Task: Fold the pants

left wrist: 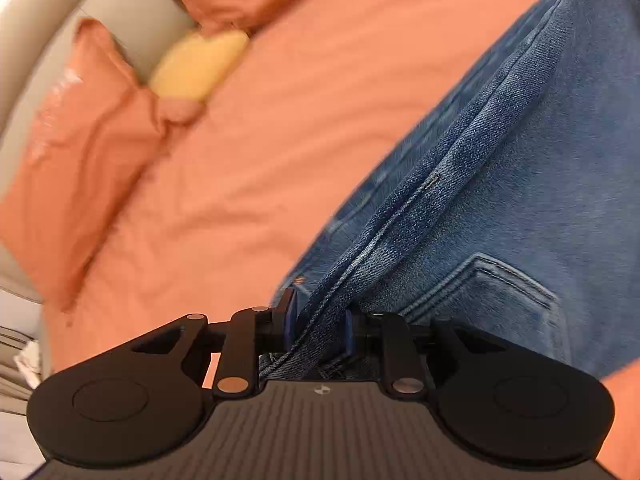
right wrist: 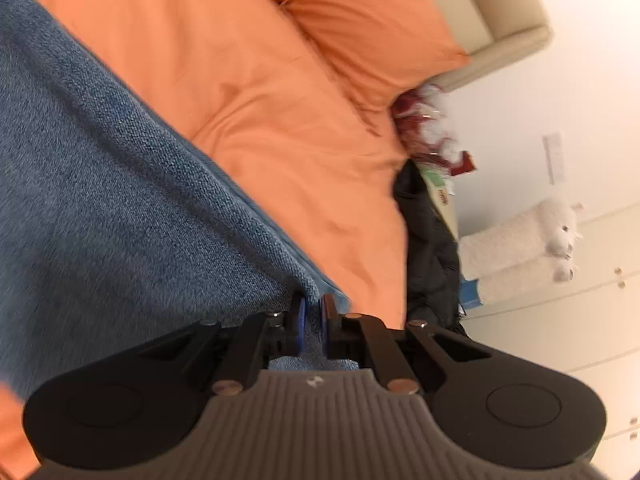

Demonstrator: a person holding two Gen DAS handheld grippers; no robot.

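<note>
the left gripper [left wrist: 320, 326] is clamping a thick seamed edge of the blue jeans [left wrist: 500, 200], its blue pads pressing the bunched denim from both sides, just beside a back pocket [left wrist: 488, 300]. the right gripper [right wrist: 311, 326] is pinching another edge of the jeans [right wrist: 100, 200], with denim running between its nearly closed pads. the jeans are stretching out over the orange duvet [left wrist: 248, 168] on the bed. open orange bedding is lying beyond both edges, reaching to the orange pillows [left wrist: 80, 140] and a yellow cushion [left wrist: 200, 66] against the beige headboard [left wrist: 36, 20].
</note>
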